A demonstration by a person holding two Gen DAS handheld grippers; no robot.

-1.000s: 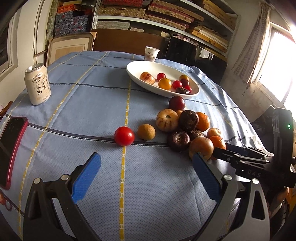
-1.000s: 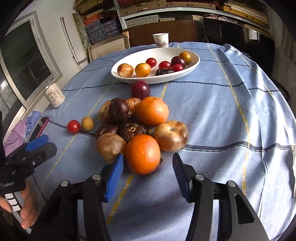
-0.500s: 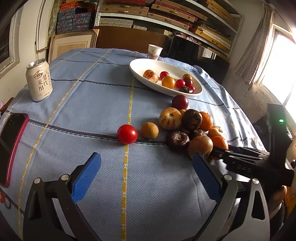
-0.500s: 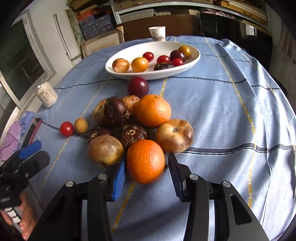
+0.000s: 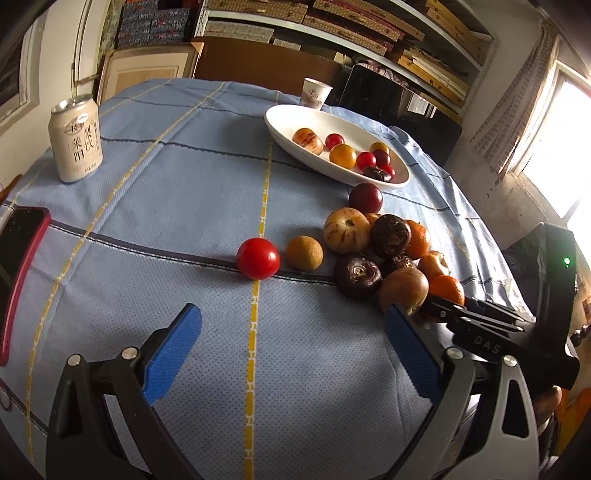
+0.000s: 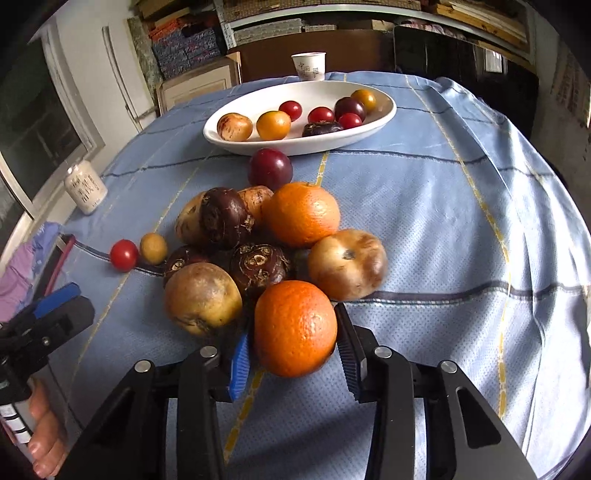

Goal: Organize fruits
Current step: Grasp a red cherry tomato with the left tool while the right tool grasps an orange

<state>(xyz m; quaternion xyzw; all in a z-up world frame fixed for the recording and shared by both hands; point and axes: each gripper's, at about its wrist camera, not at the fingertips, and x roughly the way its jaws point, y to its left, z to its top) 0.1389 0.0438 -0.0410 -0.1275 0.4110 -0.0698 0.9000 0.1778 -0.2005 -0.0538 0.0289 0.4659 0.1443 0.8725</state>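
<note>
Home storeroom (stacked shelves [image 5: 369, 26])

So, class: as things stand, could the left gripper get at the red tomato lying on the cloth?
Probably yes. The left gripper stands open, and only bare cloth lies between it and the red tomato.

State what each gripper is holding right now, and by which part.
The right gripper is closing on the near orange, its pads at the orange's two sides, at or almost at the skin. The left gripper is open, holding nothing.
</note>
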